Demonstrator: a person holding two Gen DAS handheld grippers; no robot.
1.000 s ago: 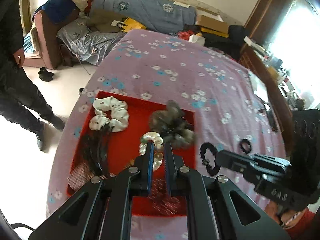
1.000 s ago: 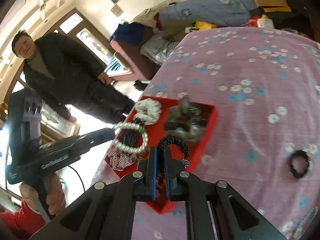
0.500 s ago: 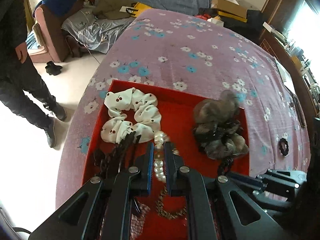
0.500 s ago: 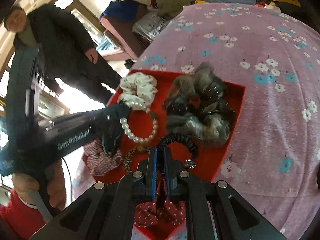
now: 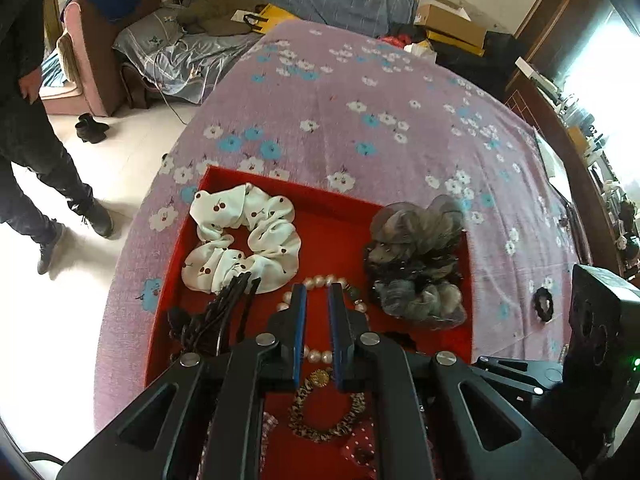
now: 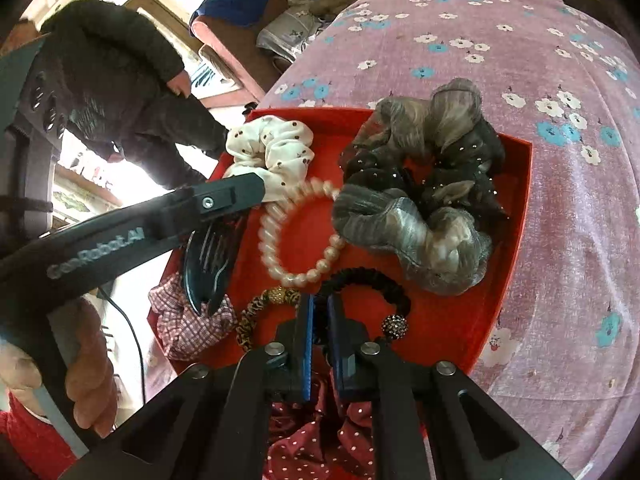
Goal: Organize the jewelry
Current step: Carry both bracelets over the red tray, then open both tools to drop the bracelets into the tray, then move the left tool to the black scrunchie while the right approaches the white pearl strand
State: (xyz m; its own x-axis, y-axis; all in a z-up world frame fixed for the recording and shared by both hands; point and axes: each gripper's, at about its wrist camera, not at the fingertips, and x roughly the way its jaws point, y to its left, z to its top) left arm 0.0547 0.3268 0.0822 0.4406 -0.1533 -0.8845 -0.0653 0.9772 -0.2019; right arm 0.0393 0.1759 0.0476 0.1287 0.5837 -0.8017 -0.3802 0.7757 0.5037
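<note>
A red tray (image 5: 332, 216) (image 6: 516, 216) lies on the purple flowered bed. A pearl bracelet (image 6: 304, 232) (image 5: 320, 282) lies flat in its middle. My left gripper (image 5: 318, 300) hovers over the bracelet with its jaws slightly apart and nothing between them; in the right wrist view its tip (image 6: 256, 190) is at the bracelet's left edge. My right gripper (image 6: 319, 308) is shut on a black coiled hair tie (image 6: 372, 280) with a sparkly bead (image 6: 395, 325), held low over the tray's near part.
In the tray lie a white cherry scrunchie (image 5: 240, 236), grey and black scrunchies (image 5: 416, 264), a black claw clip (image 6: 208, 264), a leopard band (image 5: 328, 412), checked (image 6: 188, 324) and dotted red scrunchies (image 6: 316, 428). A black hair tie (image 5: 543, 304) lies on the bed. A person (image 6: 120, 80) stands left.
My left gripper lowered the pearl bracelet into the tray and opened, so the bracelet now lies free. My right gripper moved down over the tray with the black hair tie.
</note>
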